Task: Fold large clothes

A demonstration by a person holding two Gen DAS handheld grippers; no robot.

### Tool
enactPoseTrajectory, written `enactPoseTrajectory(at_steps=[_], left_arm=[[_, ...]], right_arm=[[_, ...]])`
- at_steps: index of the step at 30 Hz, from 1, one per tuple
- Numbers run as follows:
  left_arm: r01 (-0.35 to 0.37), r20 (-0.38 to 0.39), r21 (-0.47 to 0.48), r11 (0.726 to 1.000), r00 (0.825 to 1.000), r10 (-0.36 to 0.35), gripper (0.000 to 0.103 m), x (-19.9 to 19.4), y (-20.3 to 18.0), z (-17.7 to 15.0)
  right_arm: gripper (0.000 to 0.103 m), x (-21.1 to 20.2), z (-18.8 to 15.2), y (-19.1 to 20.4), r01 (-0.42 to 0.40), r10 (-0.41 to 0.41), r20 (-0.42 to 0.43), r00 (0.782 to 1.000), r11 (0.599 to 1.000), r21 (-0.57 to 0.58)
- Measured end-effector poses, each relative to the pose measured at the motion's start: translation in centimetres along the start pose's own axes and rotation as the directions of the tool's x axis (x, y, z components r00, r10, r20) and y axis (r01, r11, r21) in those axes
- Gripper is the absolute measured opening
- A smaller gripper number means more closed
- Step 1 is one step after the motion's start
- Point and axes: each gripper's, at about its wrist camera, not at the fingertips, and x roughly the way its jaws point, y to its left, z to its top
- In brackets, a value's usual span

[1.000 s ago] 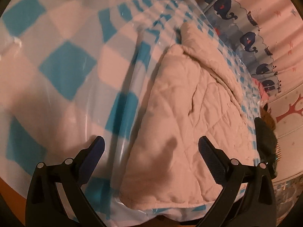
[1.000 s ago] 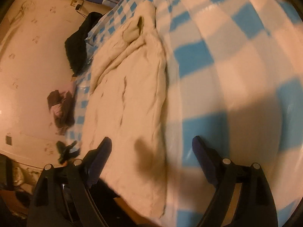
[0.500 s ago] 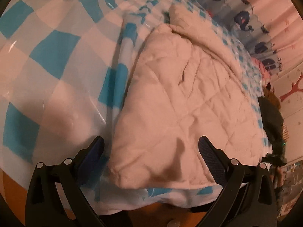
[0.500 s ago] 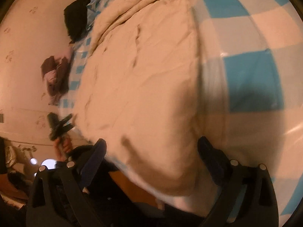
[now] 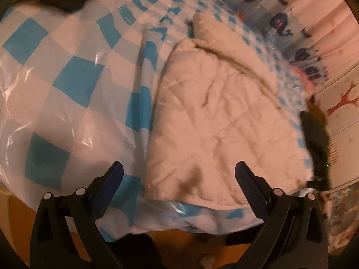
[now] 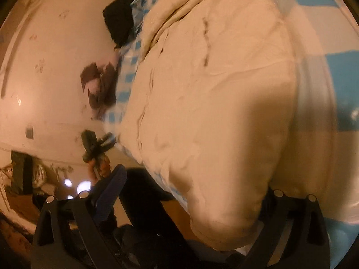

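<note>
My right gripper [image 6: 190,192] has swung in on the cream quilted garment [image 6: 213,94] since a second ago, when it hung over the checked cover beside it, and its jaws have just been opening, so now they stand wide with the near corner of the padding bulging up between them and nothing pinched yet. My left gripper [image 5: 179,179] has pulled back and up a little, showing more of the near hem, and it too is spread wide and holding nothing, one finger over the blue-and-white checked cover [image 5: 67,85] and the other over the garment [image 5: 219,116]. I'm set like this, I reckon, to take the near edge at two corners so the bulk lifts evenly for a fold. The garment lies flat along the right side of the bed, already doubled into a long slab, its far end bunched, collar or hood I can't say in this blur. The cover under it has a glossy plastic sheen and will slide. A dark garment [image 6: 119,15] sits at the far edge, a brownish bundle [image 6: 98,87] lower on the bed's side, a whale-print curtain [image 5: 280,20] hangs behind, and the pale floor [image 6: 44,51] spreads to the left.
</note>
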Motion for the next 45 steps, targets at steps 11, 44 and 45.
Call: enactPoseTrajectory(at_steps=[11,44,45], left_arm=[[0.0,-0.129,0.042,0.999,0.992,0.005,0.095,3.0,-1.7,-0.5],[-0.064,-0.235,0.085,0.994,0.968,0.083,0.038,5.0,-0.3,-0.2],[-0.05,-0.23,0.09,0.995,0.971,0.07,0.024,4.7,-0.3,-0.3]], right_arm=[[0.062,-1.5,1.7,2.1,-0.207,0.207,0.211,0.955,0.978,-0.022],[0.07,-1.2,0.3,-0.1,-0.059,0.046,0.179,0.983,0.996,0.068],[0.066,-1.0,0.3,0.2,-0.039,0.03,0.174,0.984,0.998,0.045]])
